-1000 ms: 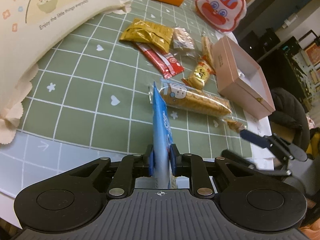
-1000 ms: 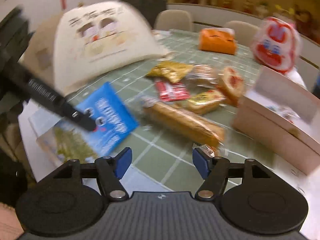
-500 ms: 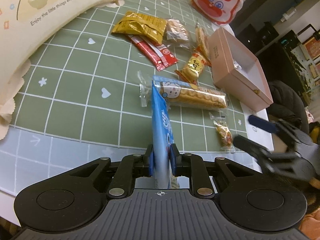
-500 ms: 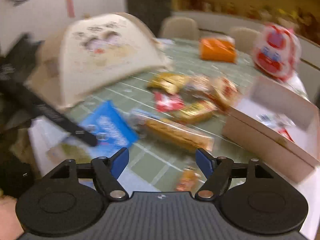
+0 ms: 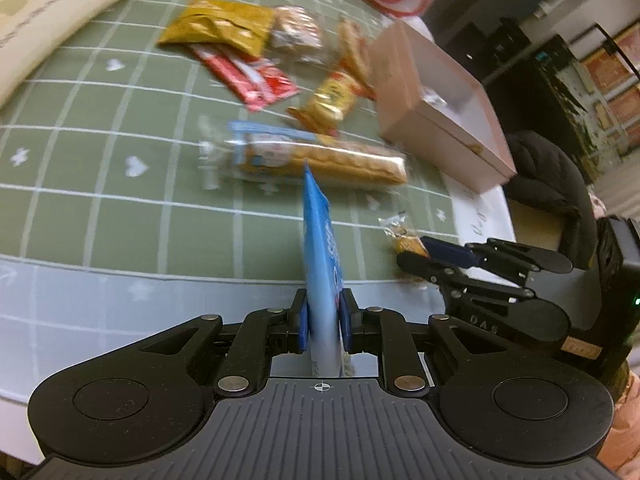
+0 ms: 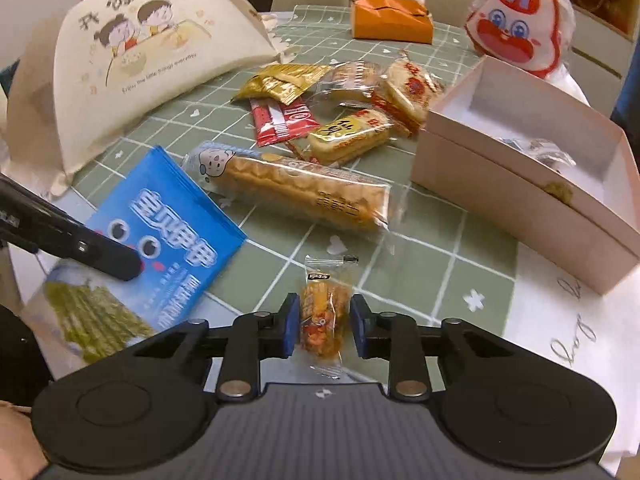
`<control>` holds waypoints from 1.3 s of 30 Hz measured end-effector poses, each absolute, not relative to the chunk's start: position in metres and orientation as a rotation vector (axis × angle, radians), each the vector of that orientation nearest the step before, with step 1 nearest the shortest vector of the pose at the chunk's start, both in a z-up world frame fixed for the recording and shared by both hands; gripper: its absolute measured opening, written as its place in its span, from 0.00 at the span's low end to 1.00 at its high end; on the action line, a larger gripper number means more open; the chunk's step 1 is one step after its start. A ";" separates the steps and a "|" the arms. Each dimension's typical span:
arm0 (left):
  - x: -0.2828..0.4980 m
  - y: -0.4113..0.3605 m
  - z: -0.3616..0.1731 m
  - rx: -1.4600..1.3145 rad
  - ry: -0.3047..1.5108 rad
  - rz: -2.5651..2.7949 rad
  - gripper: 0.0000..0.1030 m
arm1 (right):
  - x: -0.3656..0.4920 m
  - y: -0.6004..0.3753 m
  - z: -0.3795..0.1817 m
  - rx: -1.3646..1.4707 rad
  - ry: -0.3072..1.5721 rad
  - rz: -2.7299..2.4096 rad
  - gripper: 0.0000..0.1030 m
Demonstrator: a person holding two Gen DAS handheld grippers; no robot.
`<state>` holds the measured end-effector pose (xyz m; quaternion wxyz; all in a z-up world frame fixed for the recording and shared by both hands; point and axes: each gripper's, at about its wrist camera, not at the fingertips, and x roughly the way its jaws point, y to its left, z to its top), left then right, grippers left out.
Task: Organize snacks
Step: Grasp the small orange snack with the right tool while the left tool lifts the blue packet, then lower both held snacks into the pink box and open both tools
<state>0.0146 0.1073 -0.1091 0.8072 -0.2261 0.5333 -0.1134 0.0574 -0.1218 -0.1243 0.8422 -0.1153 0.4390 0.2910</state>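
My left gripper is shut on a flat blue snack packet, held edge-on above the table's near edge; the packet shows flat in the right wrist view. My right gripper is closed in around a small orange snack sachet lying on the table; its pads stand at both sides and contact is unclear. A long biscuit pack lies mid-table. An open pink box stands to the right.
Beyond the biscuit pack lie a gold packet, a red stick pack, a yellow cracker pack and a clear cracker pack. A cream food cover, an orange box and a rabbit-face bag stand behind.
My right gripper has dropped to the near table edge and narrowed its fingers around the small orange sachet. My left gripper, still holding the blue packet, has shifted slightly right.
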 end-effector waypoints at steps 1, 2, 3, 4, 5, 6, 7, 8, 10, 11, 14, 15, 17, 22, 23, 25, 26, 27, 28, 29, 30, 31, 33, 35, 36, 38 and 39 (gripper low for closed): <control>0.017 0.102 -0.109 -0.482 1.145 -0.260 0.18 | 0.056 -0.128 -0.122 -0.231 0.925 0.608 0.24; 0.019 0.097 -0.109 -0.481 1.150 -0.277 0.17 | 0.055 -0.135 -0.118 -0.219 0.920 0.600 0.24; 0.022 0.090 -0.108 -0.478 1.155 -0.299 0.17 | 0.055 -0.140 -0.115 -0.207 0.917 0.592 0.24; 0.025 0.084 -0.107 -0.475 1.157 -0.319 0.17 | 0.054 -0.147 -0.111 -0.197 0.915 0.584 0.24; 0.028 0.079 -0.105 -0.471 1.157 -0.340 0.17 | 0.053 -0.154 -0.107 -0.190 0.913 0.577 0.24; 0.032 0.072 -0.103 -0.467 1.154 -0.363 0.17 | 0.051 -0.160 -0.102 -0.184 0.907 0.569 0.24; 0.036 0.066 -0.101 -0.459 1.149 -0.387 0.17 | 0.050 -0.166 -0.097 -0.181 0.898 0.559 0.24; 0.040 0.059 -0.098 -0.450 1.141 -0.407 0.17 | 0.049 -0.172 -0.092 -0.179 0.887 0.546 0.24; 0.048 0.048 -0.089 -0.426 1.116 -0.442 0.17 | 0.046 -0.186 -0.080 -0.169 0.858 0.515 0.24; 0.051 0.043 -0.083 -0.421 1.102 -0.456 0.17 | 0.045 -0.193 -0.074 -0.159 0.845 0.498 0.24; 0.066 0.034 -0.055 -0.422 1.029 -0.520 0.17 | 0.045 -0.214 -0.054 -0.117 0.810 0.447 0.24; 0.073 0.030 -0.039 -0.405 0.986 -0.539 0.17 | 0.046 -0.221 -0.045 -0.096 0.795 0.436 0.24; 0.089 0.027 -0.007 -0.361 0.907 -0.568 0.17 | 0.052 -0.232 -0.023 -0.061 0.742 0.422 0.24; 0.148 0.015 0.068 -0.240 0.703 -0.581 0.17 | 0.086 -0.244 0.038 -0.052 0.592 0.378 0.24; 0.162 0.012 0.077 -0.232 0.680 -0.575 0.17 | 0.096 -0.244 0.045 -0.053 0.570 0.375 0.24; 0.188 0.005 0.085 -0.252 0.670 -0.580 0.17 | 0.119 -0.241 0.056 -0.063 0.545 0.353 0.24; 0.199 0.002 0.085 -0.273 0.676 -0.588 0.17 | 0.130 -0.239 0.058 -0.064 0.549 0.341 0.24; 0.210 -0.001 0.082 -0.295 0.685 -0.596 0.17 | 0.143 -0.237 0.059 -0.064 0.557 0.336 0.24; 0.217 -0.004 0.078 -0.312 0.695 -0.602 0.17 | 0.155 -0.236 0.058 -0.060 0.569 0.334 0.24; 0.225 -0.008 0.070 -0.329 0.708 -0.604 0.17 | 0.165 -0.235 0.056 -0.058 0.581 0.330 0.24; 0.231 -0.010 0.061 -0.343 0.720 -0.604 0.17 | 0.175 -0.233 0.052 -0.060 0.596 0.324 0.24; 0.237 -0.013 0.050 -0.357 0.729 -0.604 0.17 | 0.183 -0.232 0.047 -0.068 0.609 0.317 0.24; 0.256 -0.017 0.025 -0.367 0.707 -0.608 0.18 | 0.198 -0.230 0.033 -0.092 0.638 0.291 0.29; 0.276 -0.016 -0.006 -0.381 0.758 -0.555 0.19 | 0.205 -0.227 0.016 -0.104 0.663 0.269 0.61; 0.286 -0.015 -0.025 -0.390 0.808 -0.518 0.19 | 0.207 -0.227 0.009 -0.103 0.673 0.249 0.66; 0.289 -0.007 -0.047 -0.412 0.837 -0.465 0.19 | 0.203 -0.226 -0.004 -0.114 0.680 0.219 0.67; 0.287 0.001 -0.054 -0.429 0.836 -0.438 0.20 | 0.200 -0.225 -0.010 -0.128 0.688 0.217 0.67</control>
